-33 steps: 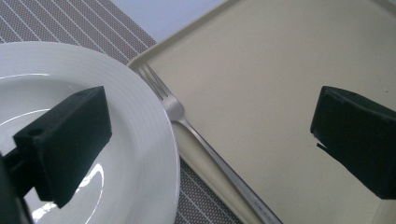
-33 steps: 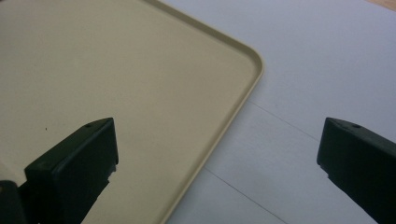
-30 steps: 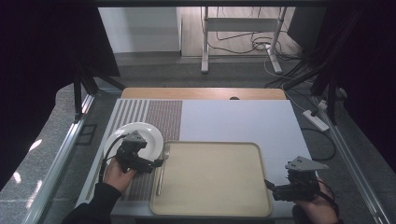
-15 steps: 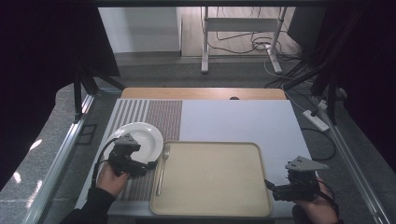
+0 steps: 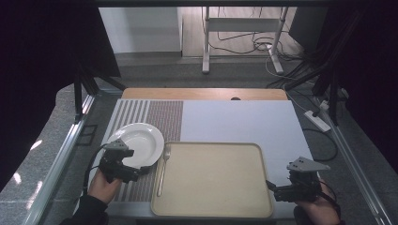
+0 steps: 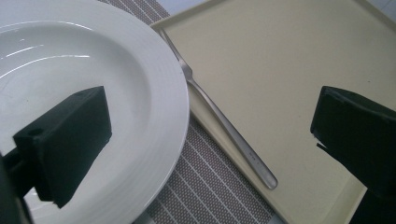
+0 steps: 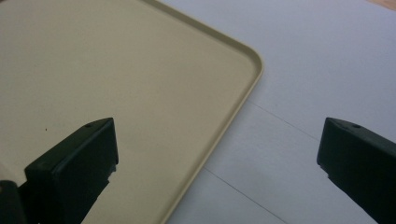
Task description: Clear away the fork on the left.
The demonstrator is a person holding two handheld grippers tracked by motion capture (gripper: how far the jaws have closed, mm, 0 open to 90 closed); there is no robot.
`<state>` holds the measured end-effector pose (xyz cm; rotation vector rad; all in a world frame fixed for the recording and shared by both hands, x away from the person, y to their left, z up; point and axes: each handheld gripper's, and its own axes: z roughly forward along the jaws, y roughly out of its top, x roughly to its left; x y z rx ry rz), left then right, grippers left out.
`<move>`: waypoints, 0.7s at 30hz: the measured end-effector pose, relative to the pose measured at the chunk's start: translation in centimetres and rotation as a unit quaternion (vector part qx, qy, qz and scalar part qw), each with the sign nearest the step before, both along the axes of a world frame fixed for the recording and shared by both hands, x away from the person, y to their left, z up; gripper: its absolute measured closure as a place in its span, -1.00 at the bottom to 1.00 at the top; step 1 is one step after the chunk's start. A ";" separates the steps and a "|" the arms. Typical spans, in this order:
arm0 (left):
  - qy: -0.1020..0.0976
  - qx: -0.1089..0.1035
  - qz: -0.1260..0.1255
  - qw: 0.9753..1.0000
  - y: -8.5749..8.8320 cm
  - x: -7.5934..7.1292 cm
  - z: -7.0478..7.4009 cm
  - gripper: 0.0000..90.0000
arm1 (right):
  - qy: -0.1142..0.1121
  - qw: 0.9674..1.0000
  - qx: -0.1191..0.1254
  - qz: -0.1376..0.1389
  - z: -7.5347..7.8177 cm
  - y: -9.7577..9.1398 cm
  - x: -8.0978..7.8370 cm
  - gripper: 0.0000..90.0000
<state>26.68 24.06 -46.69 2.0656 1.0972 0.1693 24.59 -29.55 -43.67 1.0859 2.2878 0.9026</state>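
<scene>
A white plate (image 5: 136, 139) sits on a striped placemat at the table's left. A silver fork (image 5: 163, 169) lies along the left edge of a beige tray (image 5: 213, 180), tines pointing away from me. My left gripper (image 5: 142, 170) hovers open at the plate's near rim. In the left gripper view one jaw is over the plate (image 6: 140, 79) and the other over the tray (image 6: 280, 56), with the fork (image 6: 247, 151) between them untouched. My right gripper (image 5: 273, 188) stands open at the tray's near right corner (image 7: 140, 70), its jaws straddling the rim and holding nothing.
The striped placemat (image 5: 152, 115) covers the table's left part and a white sheet (image 5: 244, 122) the right. A wooden strip (image 5: 202, 93) runs along the far edge. Metal rails (image 5: 65, 154) flank both sides. A power strip (image 5: 317, 121) lies off the right edge.
My left gripper has drawn back to the left, away from the fork and toward the plate's near rim. The fork stays by the tray's edge. The right gripper has not moved.
</scene>
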 end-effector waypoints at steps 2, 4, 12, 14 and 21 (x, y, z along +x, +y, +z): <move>0.001 -0.001 0.001 1.000 0.2 -0.3 0.0 -1.00 | 0.000 1.000 0.000 -0.001 0.0 0.0 0.0 -1.00; 0.002 -0.002 0.002 1.000 0.5 -0.5 0.0 -1.00 | -0.001 1.000 0.001 -0.002 0.0 0.0 0.0 -1.00; 0.001 -0.010 0.014 1.000 1.5 -1.5 0.0 -1.00 | 0.000 1.000 0.000 -0.001 0.0 0.0 0.0 -1.00; 0.002 -0.010 0.016 1.000 1.7 -1.7 0.0 -1.00 | 0.000 1.000 0.001 -0.002 0.0 0.0 0.0 -1.00; 0.005 -0.013 0.022 1.000 2.3 -2.4 -0.2 -1.00 | 0.000 1.000 0.000 -0.001 0.0 0.1 0.0 -1.00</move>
